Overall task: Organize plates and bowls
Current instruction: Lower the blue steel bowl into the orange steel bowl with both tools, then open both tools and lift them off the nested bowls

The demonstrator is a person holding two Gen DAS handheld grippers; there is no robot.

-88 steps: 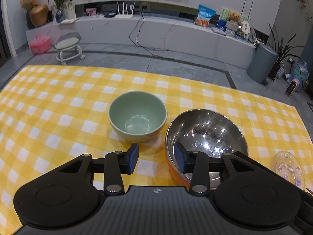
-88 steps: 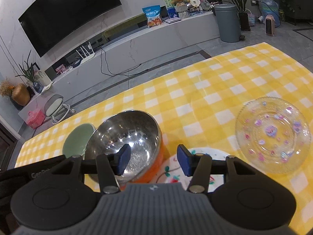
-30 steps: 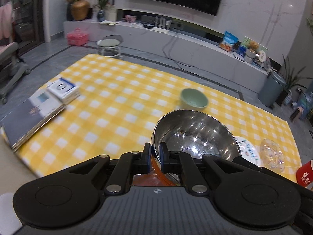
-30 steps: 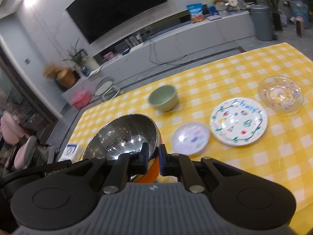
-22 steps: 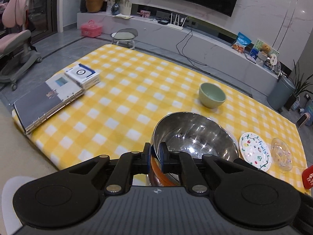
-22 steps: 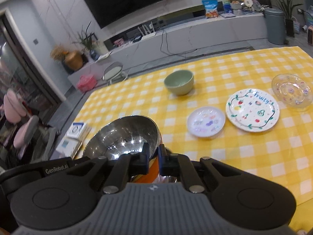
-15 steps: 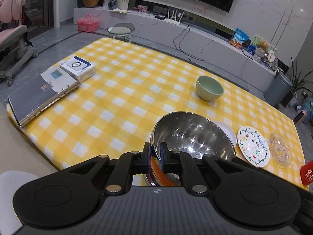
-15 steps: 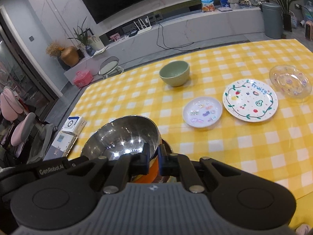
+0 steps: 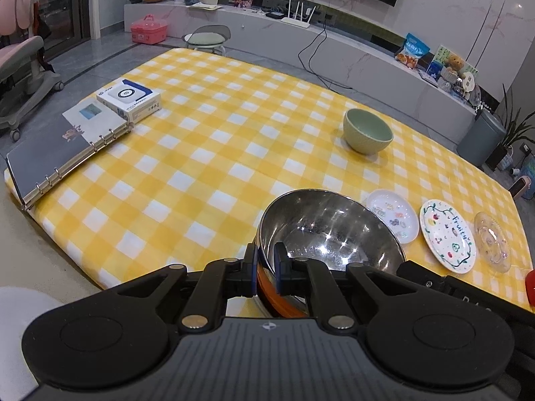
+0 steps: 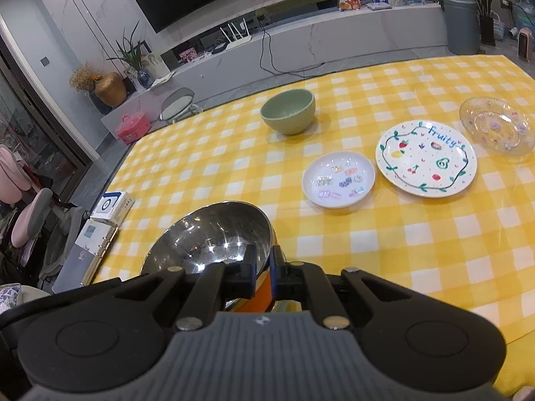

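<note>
Far left edge of the checked table (image 9: 207,153): ring binder (image 9: 57,147) with a white box (image 9: 128,99) just beyond it, both sitting right at the cloth's left border. Big open stretch of cloth between them and the dishes.

Left gripper (image 9: 265,269): jaws nearly closed, pinching the near-left rim of the steel bowl (image 9: 329,230), one pad inside the rim, one outside on the orange outer wall. Bowl sits right at the fingertips, tilted a bit, above the near edge of the table; cannot tell whether its base touches the cloth.

Right gripper (image 10: 262,269): same story, jaws nearly closed on the bowl's (image 10: 214,234) near-right rim, one pad in, one out. So the bowl is clamped from both sides.

Green bowl (image 9: 367,131) is upright toward the far side, well apart from the steel bowl.

Right of the steel bowl, a row running left to right: small white plate (image 10: 338,178), just beside it the fruit-pattern plate (image 10: 426,157), then the clear glass dish (image 10: 496,130) near the right edge. Plates are close together but not overlapping. A red object (image 9: 530,287) shows at the near-right corner, too cropped to identify.

Open cloth: left half and the near-right area in front of the plates.
</note>
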